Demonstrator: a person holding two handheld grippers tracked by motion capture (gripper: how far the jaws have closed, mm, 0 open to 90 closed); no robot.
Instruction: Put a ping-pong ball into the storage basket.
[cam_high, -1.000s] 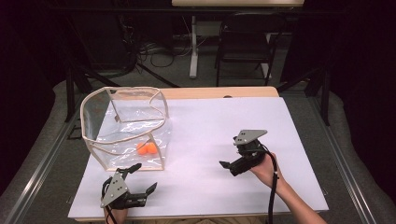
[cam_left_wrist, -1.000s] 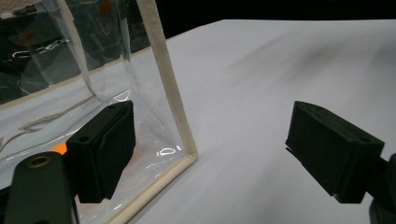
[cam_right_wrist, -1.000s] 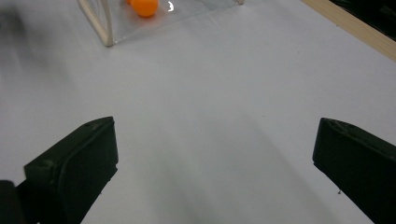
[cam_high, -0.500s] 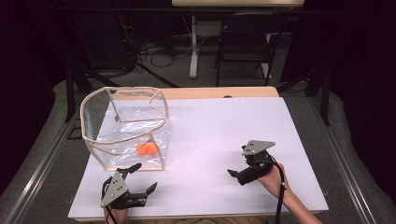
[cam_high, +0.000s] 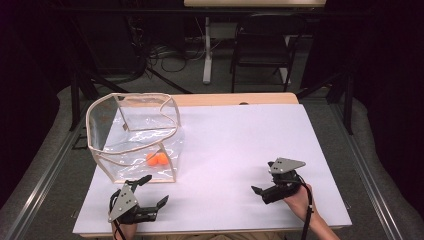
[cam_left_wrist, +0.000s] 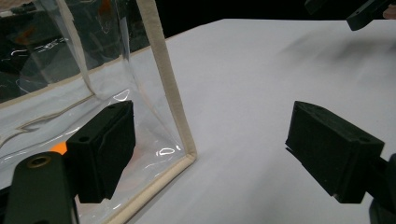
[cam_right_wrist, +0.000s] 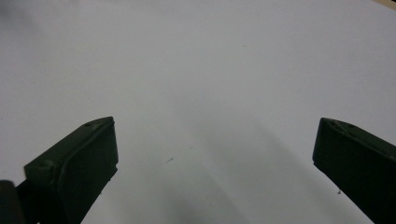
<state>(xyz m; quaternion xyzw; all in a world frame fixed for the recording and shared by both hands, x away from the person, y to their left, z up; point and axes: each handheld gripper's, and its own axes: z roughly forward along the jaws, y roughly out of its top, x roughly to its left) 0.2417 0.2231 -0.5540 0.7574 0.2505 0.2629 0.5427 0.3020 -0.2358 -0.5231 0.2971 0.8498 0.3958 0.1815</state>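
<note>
Now right tool lower and nearer the table edge, released, left tool unmoved, released beside clear bag

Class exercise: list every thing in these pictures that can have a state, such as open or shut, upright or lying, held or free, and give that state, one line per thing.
Clear plastic bag with beige trim: upright on the white table, top open, held by nothing.
Two orange balls: inside the bag, on its bottom, touching each other.
Left gripper: open, empty, near the bag's front corner.
Right gripper: open, empty, over bare table.
</note>
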